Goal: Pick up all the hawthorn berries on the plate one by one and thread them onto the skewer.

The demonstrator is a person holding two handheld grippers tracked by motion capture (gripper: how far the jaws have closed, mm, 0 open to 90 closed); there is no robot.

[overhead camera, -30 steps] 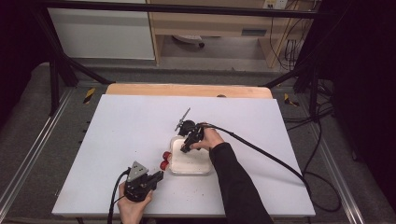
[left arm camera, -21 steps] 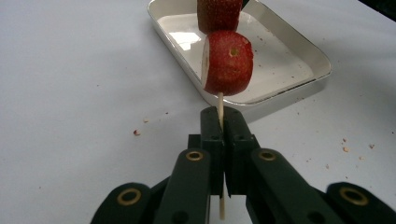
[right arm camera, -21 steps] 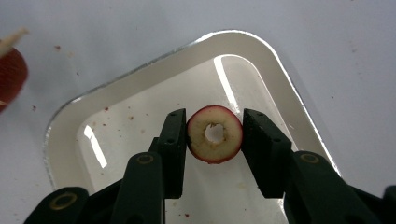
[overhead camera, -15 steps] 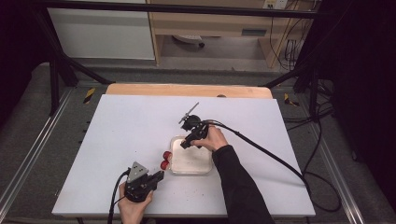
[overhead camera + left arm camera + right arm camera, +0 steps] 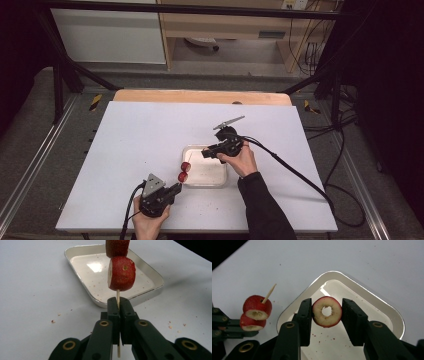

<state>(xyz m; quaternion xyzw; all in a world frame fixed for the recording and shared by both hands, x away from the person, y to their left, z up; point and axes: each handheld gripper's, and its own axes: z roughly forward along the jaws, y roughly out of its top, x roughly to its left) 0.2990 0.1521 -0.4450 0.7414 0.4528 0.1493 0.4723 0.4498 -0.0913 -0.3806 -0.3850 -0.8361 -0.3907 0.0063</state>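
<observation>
No writing shows; left tongs (image 5: 119, 305) clamp a skewer (image 5: 118, 296), right tongs (image 5: 326, 312) grip a fruit ring (image 5: 326, 311).

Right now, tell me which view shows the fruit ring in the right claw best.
The right gripper view: the fruit ring sits close up between the right claw, hole and pale flesh plain, above the white tray. The high view shows nothing clear of it at the claw's tip; the left gripper view gives nothing of it.

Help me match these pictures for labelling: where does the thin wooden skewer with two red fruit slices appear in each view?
High view: thin wooden skewer, lower centre, by the tray's left edge.
Left gripper view: centre, clamped upright.
Right gripper view: far left.
Shared landmark: white rectangular tray.
</observation>
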